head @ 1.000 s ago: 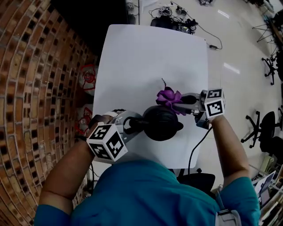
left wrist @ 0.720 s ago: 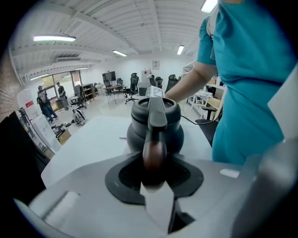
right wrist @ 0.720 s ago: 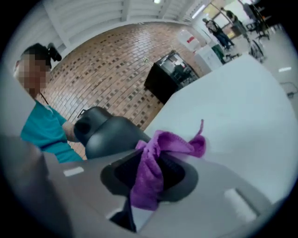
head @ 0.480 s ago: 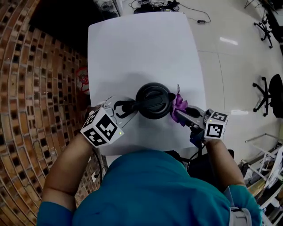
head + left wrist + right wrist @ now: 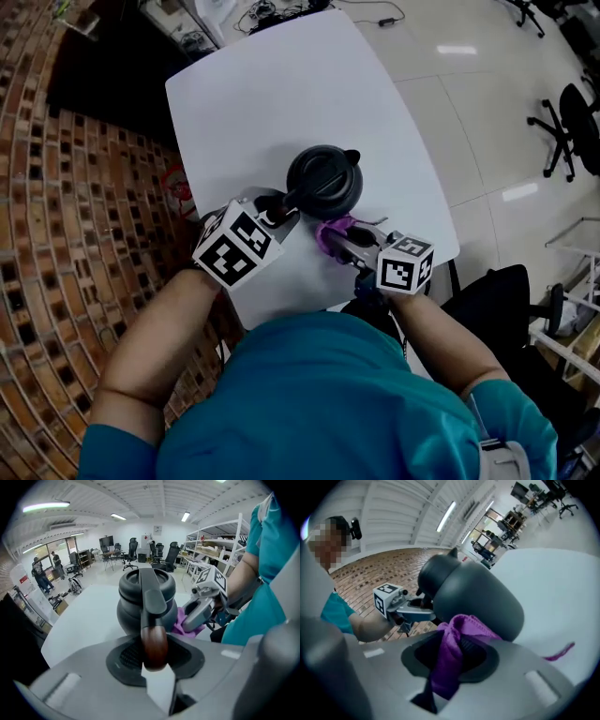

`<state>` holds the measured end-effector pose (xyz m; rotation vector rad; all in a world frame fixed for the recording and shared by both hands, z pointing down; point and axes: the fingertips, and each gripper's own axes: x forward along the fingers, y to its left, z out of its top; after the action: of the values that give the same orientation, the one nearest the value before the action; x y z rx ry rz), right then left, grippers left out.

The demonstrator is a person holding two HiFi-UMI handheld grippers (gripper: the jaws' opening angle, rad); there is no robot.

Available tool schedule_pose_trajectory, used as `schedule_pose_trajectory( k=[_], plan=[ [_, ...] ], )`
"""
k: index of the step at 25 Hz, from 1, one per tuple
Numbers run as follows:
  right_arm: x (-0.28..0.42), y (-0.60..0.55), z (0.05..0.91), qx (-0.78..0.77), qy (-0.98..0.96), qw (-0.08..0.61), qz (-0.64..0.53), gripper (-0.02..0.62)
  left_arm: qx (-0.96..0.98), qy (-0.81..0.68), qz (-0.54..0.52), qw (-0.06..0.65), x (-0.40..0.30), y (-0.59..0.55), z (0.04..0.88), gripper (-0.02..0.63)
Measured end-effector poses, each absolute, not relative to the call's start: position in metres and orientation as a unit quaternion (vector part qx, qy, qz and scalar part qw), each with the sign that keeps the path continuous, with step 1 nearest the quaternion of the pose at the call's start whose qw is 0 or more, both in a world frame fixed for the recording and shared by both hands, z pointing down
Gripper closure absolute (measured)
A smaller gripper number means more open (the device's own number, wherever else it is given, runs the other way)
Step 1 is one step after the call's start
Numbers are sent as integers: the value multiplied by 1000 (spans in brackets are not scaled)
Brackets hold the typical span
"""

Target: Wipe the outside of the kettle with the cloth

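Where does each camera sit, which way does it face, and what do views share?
Head view: on the person's head, facing steeply down at the table; left forearm, right forearm, left claw, right claw show.
Left gripper view: on the left claw, along jaws shut on the kettle handle; right forearm shows.
Right gripper view: on the right claw, along jaws shut on the cloth, toward the brick wall; left forearm shows.
Shared: all three show the kettle.

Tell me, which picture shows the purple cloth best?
The right gripper view: the purple cloth sits big in the middle, pinched by the right gripper. The head view shows only a small bit; the left gripper view, a patch beside the kettle.
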<state>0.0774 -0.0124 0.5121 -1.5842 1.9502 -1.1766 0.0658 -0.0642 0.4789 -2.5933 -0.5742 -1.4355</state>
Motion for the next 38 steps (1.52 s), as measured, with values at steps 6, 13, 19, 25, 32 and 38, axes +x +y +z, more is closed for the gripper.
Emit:
schedule_pose_trajectory(
  k=[6, 13, 19, 25, 32, 38],
  plan=[
    [44, -50, 528, -556, 651, 240, -457, 505, -852, -194, -482, 69, 68, -64, 480, 506],
    [41, -68, 530, -599, 666, 177, -408, 505, -849, -206, -480, 74, 71, -60, 480, 505],
    [46, -8, 522, -516, 730, 101, -436, 503, -833, -249, -478, 127, 69, -61, 489, 505],
    [160, 48, 367, -407, 830, 145, -354, 503, -808, -292, -476, 186, 66, -63, 501, 508],
    [194, -87, 329, -184, 930, 35, -316, 503, -832, -204, -454, 245, 91, -70, 489, 477],
    [94, -121, 392, 159, 892, -200, -373, 503, -886, 23, -440, 144, 88, -94, 492, 420]
  ],
)
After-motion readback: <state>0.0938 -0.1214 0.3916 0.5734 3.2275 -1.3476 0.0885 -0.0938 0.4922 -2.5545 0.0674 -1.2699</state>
